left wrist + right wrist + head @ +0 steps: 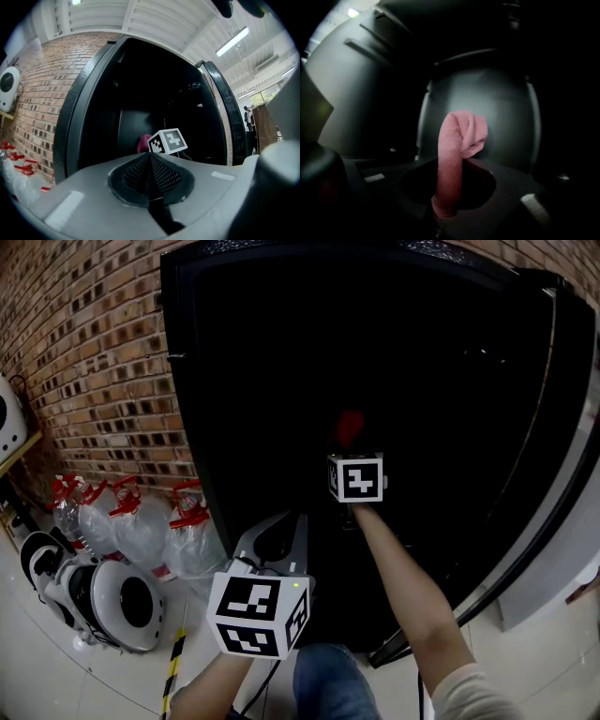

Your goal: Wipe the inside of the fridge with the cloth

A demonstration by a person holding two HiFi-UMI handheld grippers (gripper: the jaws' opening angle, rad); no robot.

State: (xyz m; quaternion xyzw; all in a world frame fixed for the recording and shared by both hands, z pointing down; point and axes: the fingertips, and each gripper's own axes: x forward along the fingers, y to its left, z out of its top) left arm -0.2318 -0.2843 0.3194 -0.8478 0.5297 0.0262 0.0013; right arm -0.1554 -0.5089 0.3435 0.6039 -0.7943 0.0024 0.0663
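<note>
Where the left gripper (pixel 286 532) hangs nearest the camera, low before the open mouth of the fridge (pixel 187 381), its jaws are pressed together on nothing, and the mesh pads meet in a point in the left gripper view. Beside it, clear bottles (pixel 141 526) with red handles stand on the floor (pixel 56 681) against the brick wall (pixel 94 362), just off the fridge's left edge; whether they are full cannot be told. Farther in, the right gripper (pixel 450 197) is held at arm's length inside the cabinet. Its jaws are clenched on the lower end of the pink cloth (pixel 459 136), which rises from between them as a rolled column and flops over at its top. The cloth looks soft, light and limp, with a towel-like nap, and is unlikely to be harmed by a firm pinch. Held by one end, its free tip would probably fold away under pressure. A hold nearer the middle, with a bunched pad left proud of the jaws, should wipe better and keep the hard tips off the lining. Beyond the cloth stands the grey back wall (pixel 497 103), though contact between the two cannot be judged. Ledges (pixel 370 44) run along the left inner wall, and the door (pixel 220 108) is swung out to the right. No food or vessel shows inside, and the lower part is too dark to read.
</note>
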